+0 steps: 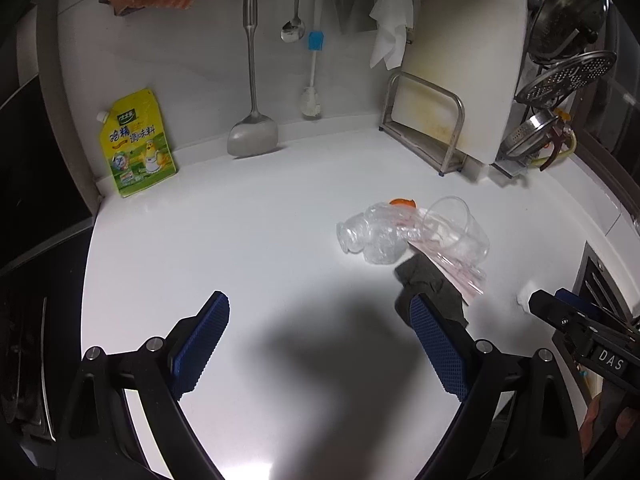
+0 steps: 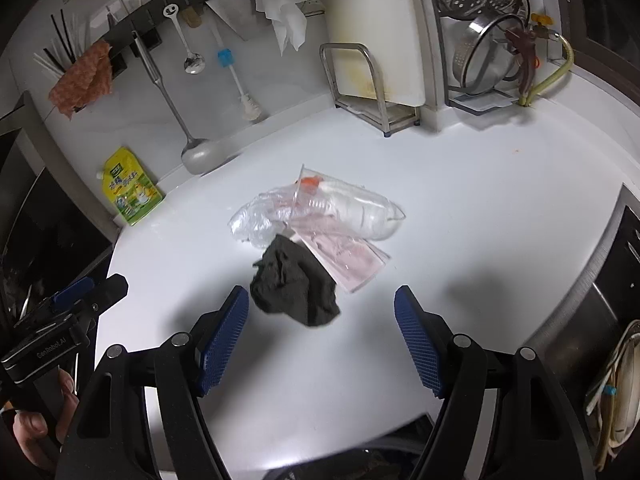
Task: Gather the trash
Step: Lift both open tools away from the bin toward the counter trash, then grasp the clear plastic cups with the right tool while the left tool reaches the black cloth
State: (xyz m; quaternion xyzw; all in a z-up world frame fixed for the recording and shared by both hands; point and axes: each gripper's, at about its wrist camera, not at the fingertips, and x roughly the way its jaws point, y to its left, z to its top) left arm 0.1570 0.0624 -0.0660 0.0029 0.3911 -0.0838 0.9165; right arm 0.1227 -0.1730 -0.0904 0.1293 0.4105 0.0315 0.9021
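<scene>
A pile of trash lies on the white counter [image 1: 240, 240]: a crushed clear plastic bottle [image 1: 370, 236] with an orange cap [image 1: 402, 202], a clear plastic cup [image 1: 460, 228] on its side, a pink-printed plastic packet [image 1: 464, 276] and a crumpled dark grey wad [image 1: 436, 284]. My left gripper [image 1: 320, 320] is open and empty, left of and nearer than the pile. In the right wrist view the wad [image 2: 294, 284] lies just ahead of my open, empty right gripper [image 2: 322, 308], with the packet [image 2: 344, 258], bottle [image 2: 264, 220] and cup [image 2: 360, 208] behind it.
A yellow seasoning pouch [image 1: 138, 146] leans against the back wall. A spatula [image 1: 252, 128], ladle, brush and cloths hang above it. A cutting board in a steel rack [image 1: 440, 132] and a rack of strainers and lids [image 1: 560, 80] stand at the back right.
</scene>
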